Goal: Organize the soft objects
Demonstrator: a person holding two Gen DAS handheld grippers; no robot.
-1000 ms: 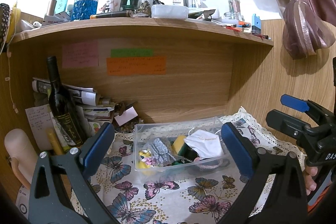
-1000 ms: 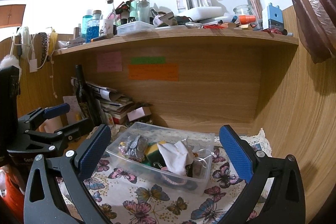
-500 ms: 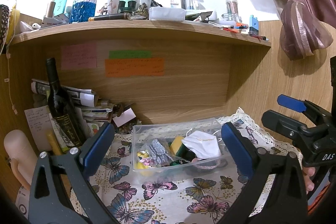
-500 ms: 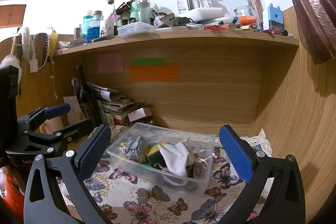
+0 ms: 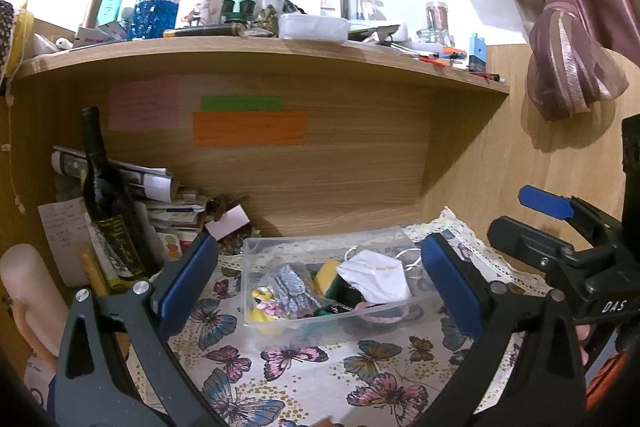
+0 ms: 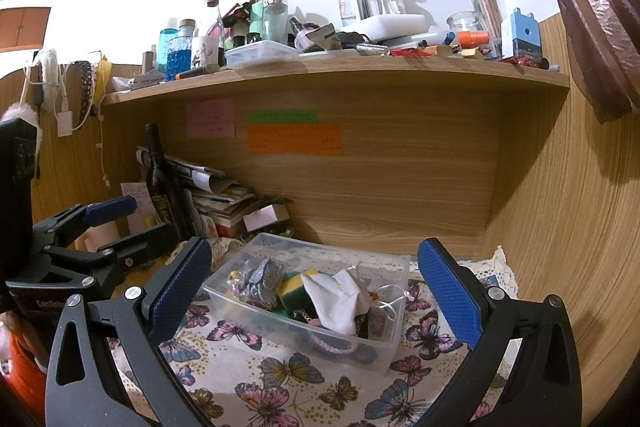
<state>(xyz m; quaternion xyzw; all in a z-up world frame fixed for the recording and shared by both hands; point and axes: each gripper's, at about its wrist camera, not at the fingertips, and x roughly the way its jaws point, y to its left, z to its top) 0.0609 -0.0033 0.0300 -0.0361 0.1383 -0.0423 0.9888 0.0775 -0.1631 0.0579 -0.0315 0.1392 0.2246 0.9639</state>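
Observation:
A clear plastic box [image 5: 256, 323] [image 6: 224, 301] stands on the butterfly cloth under the shelf. In it lie a white face mask [image 5: 376, 277] [image 6: 334, 301], a yellow-green sponge [image 5: 326, 275] [image 6: 294, 289], a grey glittery piece [image 5: 290, 287] [image 6: 260, 277] and pink bands [image 6: 332, 345]. My left gripper [image 5: 320, 285] is open and empty, held back from the box. My right gripper [image 6: 314, 289] is open and empty, also short of the box. Each gripper shows at the edge of the other's view.
A dark wine bottle [image 5: 106, 195] [image 6: 160, 187] and stacked papers [image 5: 160, 203] stand at the back left. A pale cylinder [image 5: 28, 291] is at far left. The crowded shelf [image 5: 260, 51] overhangs the nook. Wooden walls close the back and right; a tied curtain [image 5: 568, 43] hangs right.
Both grippers have drifted back and tilted a little, so the box sits slightly lower and smaller in view. Nothing in the box has moved.

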